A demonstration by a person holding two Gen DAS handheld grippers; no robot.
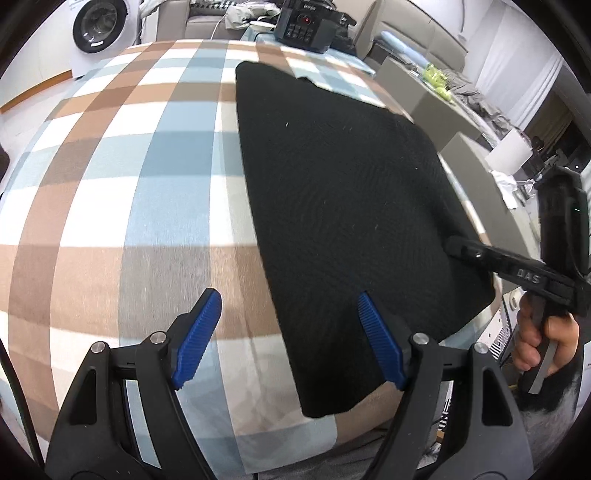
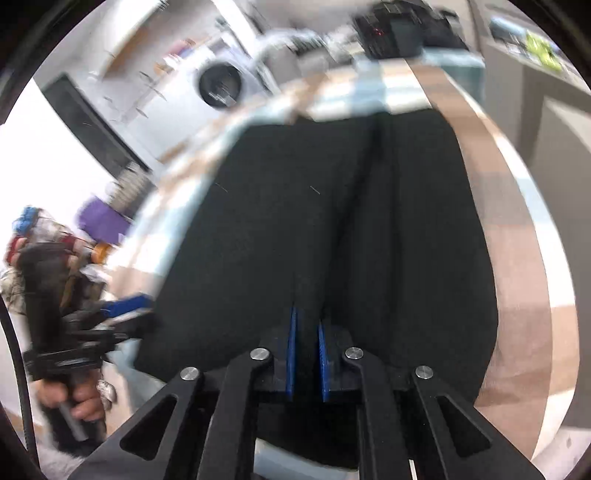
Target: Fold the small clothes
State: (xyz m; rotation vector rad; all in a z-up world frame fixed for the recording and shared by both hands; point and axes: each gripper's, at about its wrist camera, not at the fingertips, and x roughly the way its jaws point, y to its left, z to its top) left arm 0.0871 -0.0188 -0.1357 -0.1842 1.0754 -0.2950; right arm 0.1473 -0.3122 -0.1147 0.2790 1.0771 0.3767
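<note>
A black knit garment (image 1: 332, 192) lies flat on the checked tablecloth (image 1: 129, 166), folded into a long strip. My left gripper (image 1: 288, 306) is open above the garment's near left edge, with one blue fingertip over the cloth and one over the garment. My right gripper (image 1: 458, 247) shows at the garment's right edge in the left wrist view. In the right wrist view the right gripper (image 2: 306, 325) is shut on a pinched ridge of the black garment (image 2: 258, 221). The left gripper (image 2: 125, 310) shows at the left there, blurred.
A black appliance with buttons (image 1: 306, 22) stands at the table's far end. A washing machine (image 1: 96, 26) is at the back left. A grey counter (image 1: 436, 96) with green items runs along the right. The table's right edge is close to the garment.
</note>
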